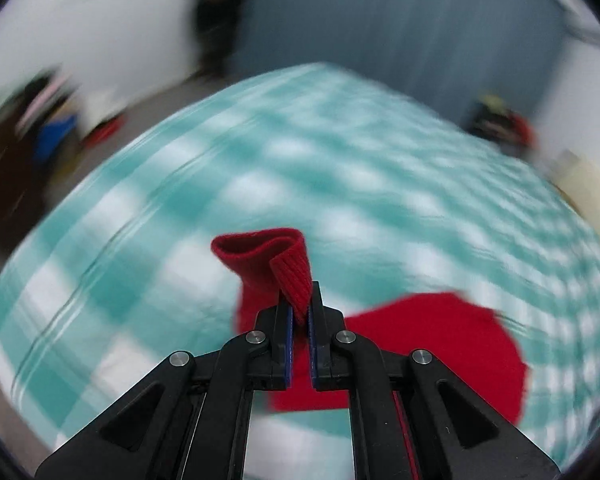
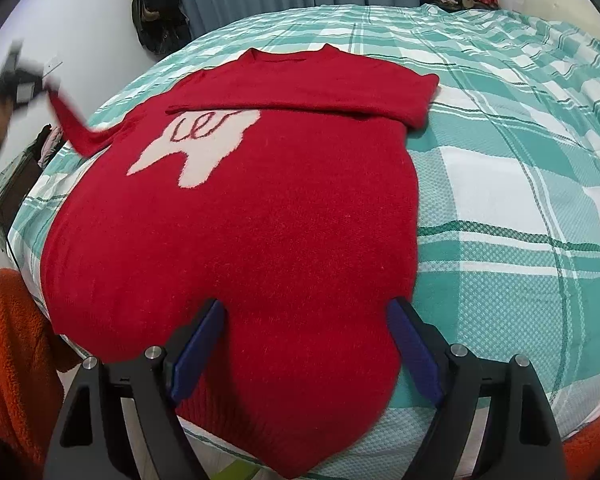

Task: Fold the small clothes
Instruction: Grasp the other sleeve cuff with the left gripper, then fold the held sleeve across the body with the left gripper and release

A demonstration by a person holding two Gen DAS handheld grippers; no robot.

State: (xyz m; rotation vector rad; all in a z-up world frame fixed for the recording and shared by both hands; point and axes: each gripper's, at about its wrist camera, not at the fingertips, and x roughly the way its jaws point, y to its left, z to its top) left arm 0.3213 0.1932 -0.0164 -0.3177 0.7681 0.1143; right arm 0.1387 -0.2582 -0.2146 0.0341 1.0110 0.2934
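The left gripper (image 1: 299, 312) is clamped on the ribbed cuff (image 1: 294, 280) of the red sweater (image 2: 236, 216), sleeve lifted off the checked bedspread (image 2: 500, 200); the right gripper (image 2: 306, 320) stands wide apart, gripping nothing, just above the sweater's hem; the sweater's body stretches ahead of it, the other sleeve folded across the chest.

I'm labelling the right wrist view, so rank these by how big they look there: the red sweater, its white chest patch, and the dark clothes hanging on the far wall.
1. Red sweater, by far the largest.
2. White chest patch.
3. Dark hanging clothes, but they are farther away, so ranks two and three are unsure.
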